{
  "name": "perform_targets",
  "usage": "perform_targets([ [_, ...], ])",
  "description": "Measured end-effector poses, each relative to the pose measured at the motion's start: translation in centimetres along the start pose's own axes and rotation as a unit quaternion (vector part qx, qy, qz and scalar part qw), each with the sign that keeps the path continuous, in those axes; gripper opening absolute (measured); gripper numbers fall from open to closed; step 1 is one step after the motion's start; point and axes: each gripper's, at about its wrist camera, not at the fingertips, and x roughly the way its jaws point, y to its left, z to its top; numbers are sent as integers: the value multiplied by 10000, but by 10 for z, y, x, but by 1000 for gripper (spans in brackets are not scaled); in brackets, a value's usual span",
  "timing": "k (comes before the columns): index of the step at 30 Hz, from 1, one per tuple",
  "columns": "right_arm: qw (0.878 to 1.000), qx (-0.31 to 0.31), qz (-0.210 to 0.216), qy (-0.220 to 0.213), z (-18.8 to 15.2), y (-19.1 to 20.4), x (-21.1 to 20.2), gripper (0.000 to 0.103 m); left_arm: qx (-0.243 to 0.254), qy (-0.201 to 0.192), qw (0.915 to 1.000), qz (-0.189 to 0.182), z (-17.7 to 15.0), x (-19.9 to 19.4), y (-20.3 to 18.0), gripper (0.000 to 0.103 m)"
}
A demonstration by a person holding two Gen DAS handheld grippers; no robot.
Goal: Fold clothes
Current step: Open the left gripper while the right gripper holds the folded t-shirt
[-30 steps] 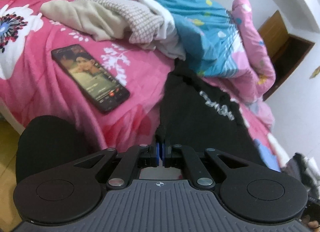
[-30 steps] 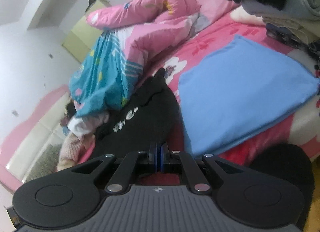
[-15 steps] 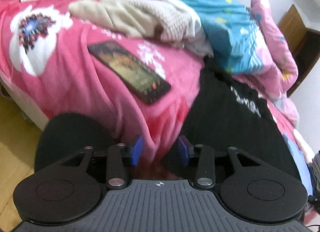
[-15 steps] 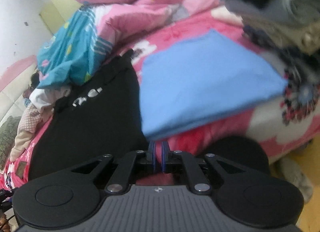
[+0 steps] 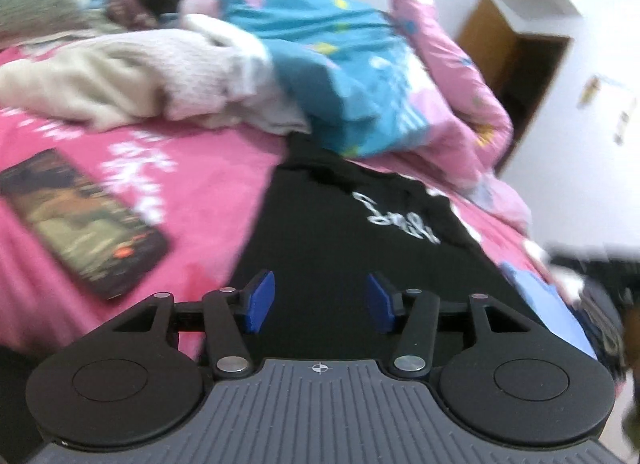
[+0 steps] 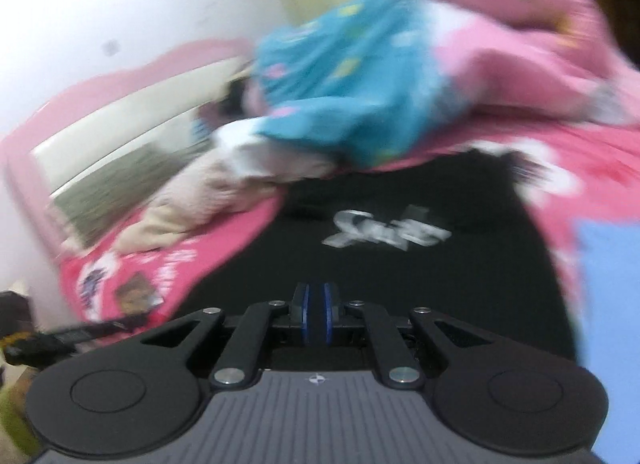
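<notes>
Since a second ago both my grippers swung over the black garment (image 5: 340, 248) | left gripper (image 5: 318, 300) jaws just spread wide, gripping nothing | right gripper (image 6: 316, 314) jaws just cracked narrowly apart, empty | garment flat on pink bed (image 5: 208, 180), phone (image 5: 80, 220) beside it.

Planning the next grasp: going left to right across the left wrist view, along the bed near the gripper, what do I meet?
Phone → bare pink bedsheet → black garment with white lettering → folded blue cloth, only a corner showing at the right.
</notes>
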Motion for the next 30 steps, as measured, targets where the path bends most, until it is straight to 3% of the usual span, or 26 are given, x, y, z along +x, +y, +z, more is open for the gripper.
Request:
perform_targets([
  [4,9972,-406,365,521,47,29,78,28,62,101,9995,-277,-3,27,-5,51],
  [9,9887,-480,467,1343,87,47,203,29,22,186,9981,-579,-16,45,-8,51],
  [15,9729,-479,-28,2262,100,51,324,29,52,239,9954,-924,-36,54,-10,51],
  [20,9635,-600,-356,2584,96,52,360,26,-22,148,9939,-1090,-38,53,-4,51],
  [21,9641,-630,-390,2548,95,52,361,19,-71,141,9936,-1123,-38,53,-2,51],
  [22,9651,-644,-410,2506,95,52,360,6,-103,133,9933,-1143,-39,52,-2,51],
  [30,9847,-445,-128,1678,104,48,341,4,-60,-2,9936,-1126,-46,45,-3,51],
])
